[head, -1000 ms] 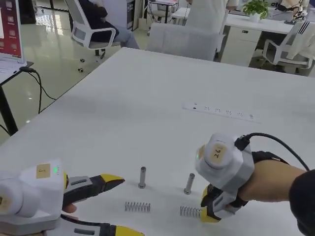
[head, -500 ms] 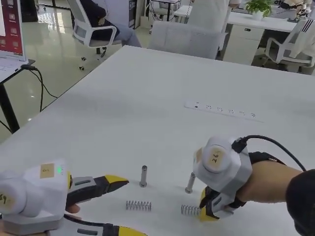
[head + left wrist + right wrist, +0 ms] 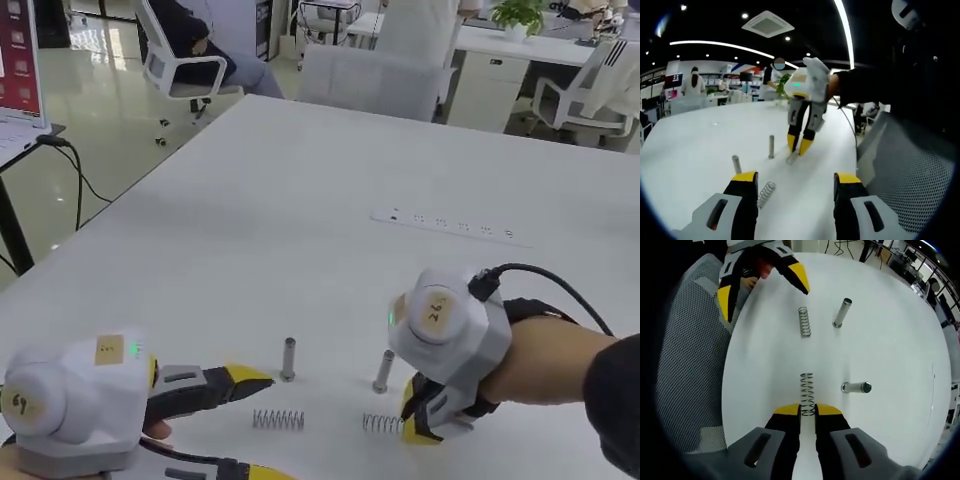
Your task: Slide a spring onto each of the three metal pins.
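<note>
1. Across the head view's middle, the white surface [image 3: 300, 200] carries a left pin [image 3: 288, 359] and a right pin [image 3: 384, 371], both upright.
2. Lower left, the left gripper [image 3: 796, 178] has its jaws wide apart.
3. Lower right, the right gripper [image 3: 807, 411] is clamped on the right spring [image 3: 806, 385] at its end.
4. The left spring [image 3: 278, 419] lies loose below the left pin.

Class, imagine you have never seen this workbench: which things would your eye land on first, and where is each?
The right gripper, down on the white table, pinches the end of a spring lying flat. Just beyond it a metal pin and another pin stand upright. A second spring lies loose by the open left gripper.
</note>
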`<action>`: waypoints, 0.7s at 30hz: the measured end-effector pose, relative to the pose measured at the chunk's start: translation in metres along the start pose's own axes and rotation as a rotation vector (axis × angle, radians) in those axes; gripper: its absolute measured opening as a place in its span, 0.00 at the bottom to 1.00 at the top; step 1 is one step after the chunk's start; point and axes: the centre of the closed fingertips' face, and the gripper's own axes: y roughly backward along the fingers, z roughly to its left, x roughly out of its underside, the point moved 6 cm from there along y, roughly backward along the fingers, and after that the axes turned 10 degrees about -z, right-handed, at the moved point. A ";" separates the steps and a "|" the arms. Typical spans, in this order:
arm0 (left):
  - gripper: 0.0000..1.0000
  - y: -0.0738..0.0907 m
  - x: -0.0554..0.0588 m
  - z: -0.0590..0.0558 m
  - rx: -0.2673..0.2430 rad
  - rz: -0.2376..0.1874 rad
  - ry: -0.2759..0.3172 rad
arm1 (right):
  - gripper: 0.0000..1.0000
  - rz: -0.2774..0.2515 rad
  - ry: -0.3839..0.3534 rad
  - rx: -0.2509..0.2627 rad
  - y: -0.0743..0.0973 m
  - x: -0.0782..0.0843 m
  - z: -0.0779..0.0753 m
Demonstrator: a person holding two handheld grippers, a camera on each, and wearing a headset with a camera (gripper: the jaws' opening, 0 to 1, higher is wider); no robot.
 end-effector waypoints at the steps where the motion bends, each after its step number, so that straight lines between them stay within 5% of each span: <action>1: 0.55 -0.001 0.000 -0.001 0.007 0.001 -0.002 | 0.08 -0.010 -0.004 -0.004 0.002 -0.002 0.001; 21: 0.39 -0.027 -0.014 -0.010 0.139 0.007 -0.047 | 0.08 -0.035 0.027 -0.027 0.026 -0.025 0.024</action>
